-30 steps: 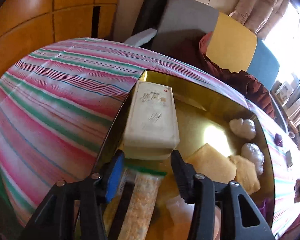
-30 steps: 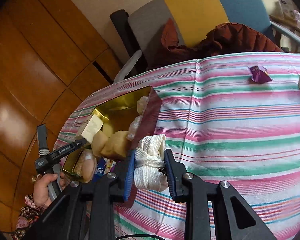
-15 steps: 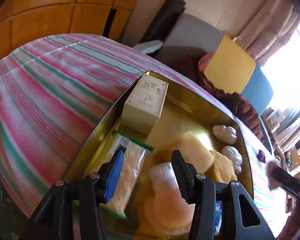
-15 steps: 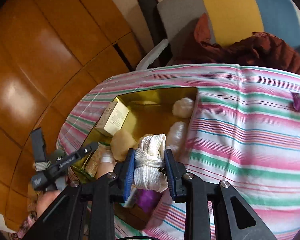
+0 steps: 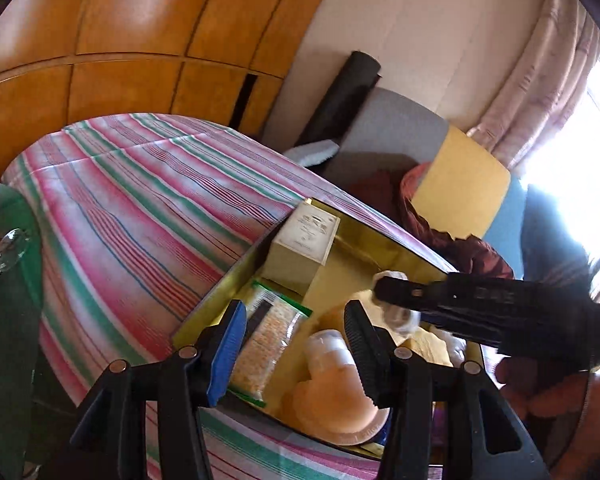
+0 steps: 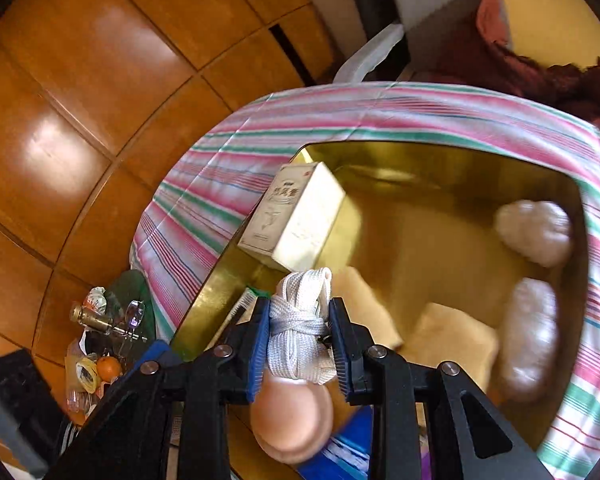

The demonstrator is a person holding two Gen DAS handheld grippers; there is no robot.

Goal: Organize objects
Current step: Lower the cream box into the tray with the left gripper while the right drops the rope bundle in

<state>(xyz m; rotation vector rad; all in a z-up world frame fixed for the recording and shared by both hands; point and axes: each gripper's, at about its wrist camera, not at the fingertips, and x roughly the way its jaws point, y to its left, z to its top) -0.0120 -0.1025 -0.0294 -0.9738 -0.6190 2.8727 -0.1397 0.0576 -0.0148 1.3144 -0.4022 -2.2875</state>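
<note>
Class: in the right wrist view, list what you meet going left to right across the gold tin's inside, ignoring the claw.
Cream box → yellow sponge → the two white wrapped bundles at the right wall of the gold tin.

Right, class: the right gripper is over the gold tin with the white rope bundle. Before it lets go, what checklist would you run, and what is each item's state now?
1. Rope bundle clamped in the right gripper: ok.
2. Bundle above the gold tin, not the striped tablecloth: ok.
3. Bare tin floor directly beneath: not ok; a peach-coloured round item lies under it.
4. Left gripper empty, nothing between its open fingers: ok.
5. Left gripper clear of the drop spot: cannot tell; it sits close by at the tin's near end.
6. White box standing clear in the far corner: ok.
</note>
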